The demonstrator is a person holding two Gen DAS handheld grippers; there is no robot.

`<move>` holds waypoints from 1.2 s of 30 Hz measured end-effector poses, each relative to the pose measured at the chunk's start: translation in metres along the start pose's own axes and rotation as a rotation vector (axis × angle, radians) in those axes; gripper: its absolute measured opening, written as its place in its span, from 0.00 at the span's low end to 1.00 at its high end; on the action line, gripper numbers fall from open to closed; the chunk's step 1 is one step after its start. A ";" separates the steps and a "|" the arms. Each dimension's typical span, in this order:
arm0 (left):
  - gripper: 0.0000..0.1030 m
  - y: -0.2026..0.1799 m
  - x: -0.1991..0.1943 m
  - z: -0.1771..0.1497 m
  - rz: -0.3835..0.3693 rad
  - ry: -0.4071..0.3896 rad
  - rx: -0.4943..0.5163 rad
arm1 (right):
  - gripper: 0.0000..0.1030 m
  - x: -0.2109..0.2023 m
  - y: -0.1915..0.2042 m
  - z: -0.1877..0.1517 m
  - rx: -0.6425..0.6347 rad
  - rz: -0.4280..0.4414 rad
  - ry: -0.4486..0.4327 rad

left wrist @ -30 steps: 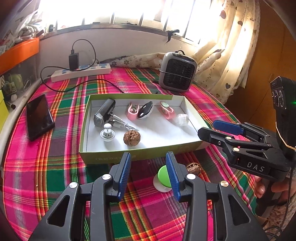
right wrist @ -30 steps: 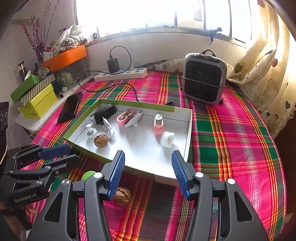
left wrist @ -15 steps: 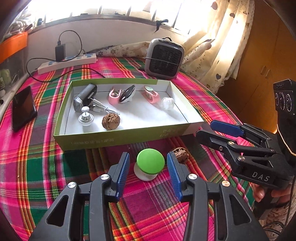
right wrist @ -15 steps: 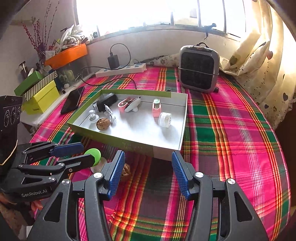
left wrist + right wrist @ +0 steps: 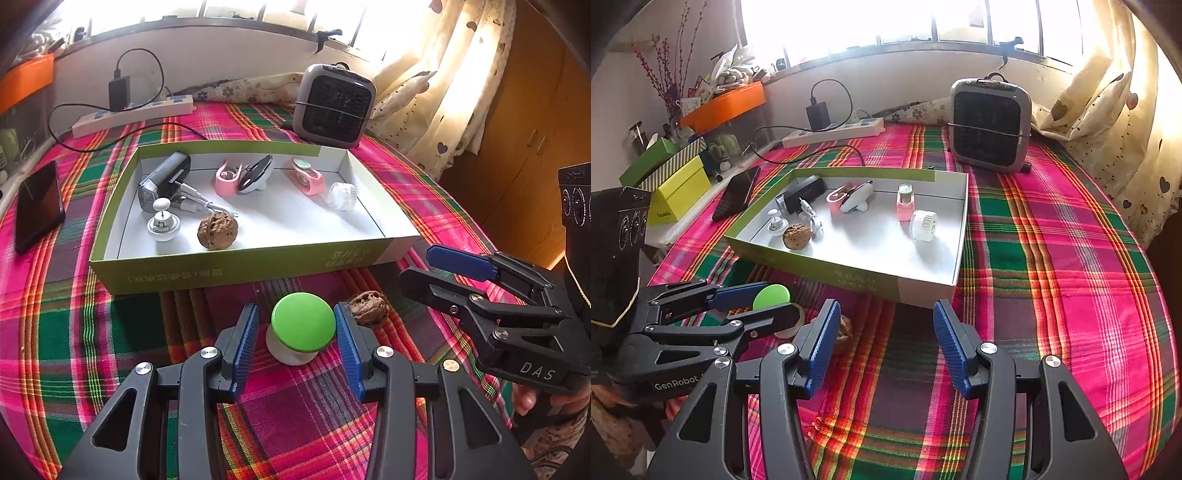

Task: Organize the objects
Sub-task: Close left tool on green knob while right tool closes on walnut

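Left gripper (image 5: pixel 295 334) straddles the green-capped knob (image 5: pixel 303 321)

Its jaws have just been opening and now stand apart around the knob, not yet pressing; the right gripper (image 5: pixel 882 347) hangs apart and empty near the walnut (image 5: pixel 368 302), both objects outside the tray (image 5: pixel 236 266).

A plaid cloth (image 5: pixel 74 332) of hot pink, green and dark maroon, lined with yellow and orange, covers the worktop. On it sits a box (image 5: pixel 229 266) with lime-green walls and a white inside, holding a brown walnut (image 5: pixel 217 232), two pale pink clips (image 5: pixel 226 181), a black-and-silver device (image 5: pixel 164 181) and a white knob (image 5: pixel 163 225). In front stand a bright green cap on a white base (image 5: pixel 303 326) and a second brown walnut (image 5: pixel 368 307), both black tools wear blue pads (image 5: pixel 246 341), and behind are a grey heater with a black grille (image 5: pixel 334 105), a cream curtain with dark hearts (image 5: pixel 439 96) and a black phone (image 5: pixel 38 205).
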State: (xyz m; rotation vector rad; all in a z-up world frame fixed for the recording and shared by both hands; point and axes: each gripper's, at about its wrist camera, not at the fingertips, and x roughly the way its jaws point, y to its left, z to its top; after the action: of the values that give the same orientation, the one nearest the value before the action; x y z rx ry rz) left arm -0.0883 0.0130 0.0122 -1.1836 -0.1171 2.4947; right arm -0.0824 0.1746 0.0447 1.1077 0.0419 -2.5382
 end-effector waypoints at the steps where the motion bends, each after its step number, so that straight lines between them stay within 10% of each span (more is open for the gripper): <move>1: 0.39 0.000 -0.001 0.000 0.013 -0.006 0.004 | 0.52 0.001 0.001 -0.001 0.002 0.010 0.002; 36: 0.39 0.020 0.004 0.000 0.071 0.004 -0.013 | 0.52 0.036 0.026 -0.009 -0.069 0.020 0.092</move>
State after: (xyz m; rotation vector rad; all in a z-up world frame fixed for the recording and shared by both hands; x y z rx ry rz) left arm -0.0966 -0.0039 0.0052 -1.2183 -0.0922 2.5568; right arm -0.0897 0.1408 0.0162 1.1905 0.1408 -2.4475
